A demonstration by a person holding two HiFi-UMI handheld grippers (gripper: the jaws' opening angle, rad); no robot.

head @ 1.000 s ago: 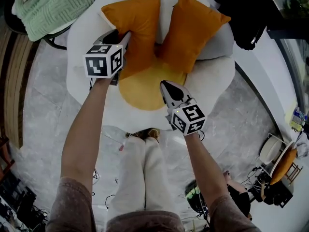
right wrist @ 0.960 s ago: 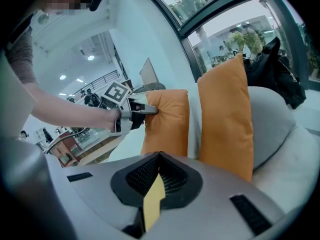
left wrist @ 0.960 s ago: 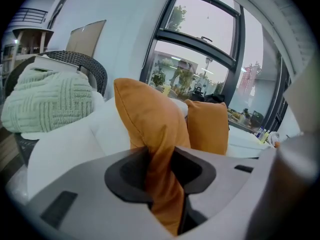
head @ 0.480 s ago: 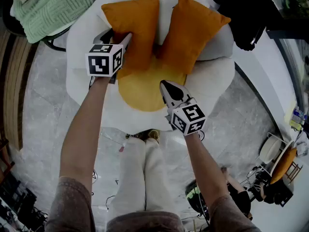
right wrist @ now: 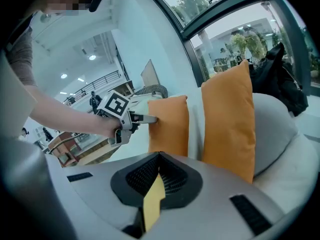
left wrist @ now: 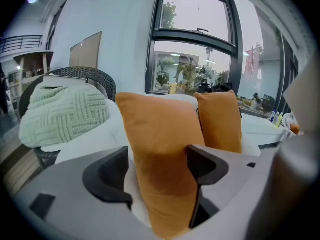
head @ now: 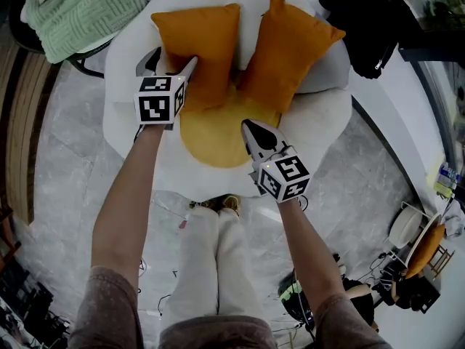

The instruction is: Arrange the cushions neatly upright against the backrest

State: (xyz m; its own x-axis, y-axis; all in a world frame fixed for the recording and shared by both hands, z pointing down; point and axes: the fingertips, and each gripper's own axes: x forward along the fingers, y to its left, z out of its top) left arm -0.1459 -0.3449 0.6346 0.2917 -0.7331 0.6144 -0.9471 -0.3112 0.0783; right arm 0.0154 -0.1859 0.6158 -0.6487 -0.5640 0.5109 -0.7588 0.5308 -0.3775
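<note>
White chair (head: 323,118): left cushion (head: 200,42) and right cushion (head: 287,46) stand upright against its backrest (both orange). Your left gripper (head: 171,64), jaws just opened apart, straddles the left cushion. Your right gripper (head: 251,128), jaws together, points over the yellow pad (head: 211,137).

open strip of backrest (head: 251,13) between left cushion (head: 203,42) and right cushion (head: 290,42); black bag (head: 367,24) beside the latter.

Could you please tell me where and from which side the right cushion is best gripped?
Probably the top edge of the right cushion, coming from the front and above: it stands leaning on the backrest, so that thin edge is free, while its broad face is too wide to pinch.
</note>
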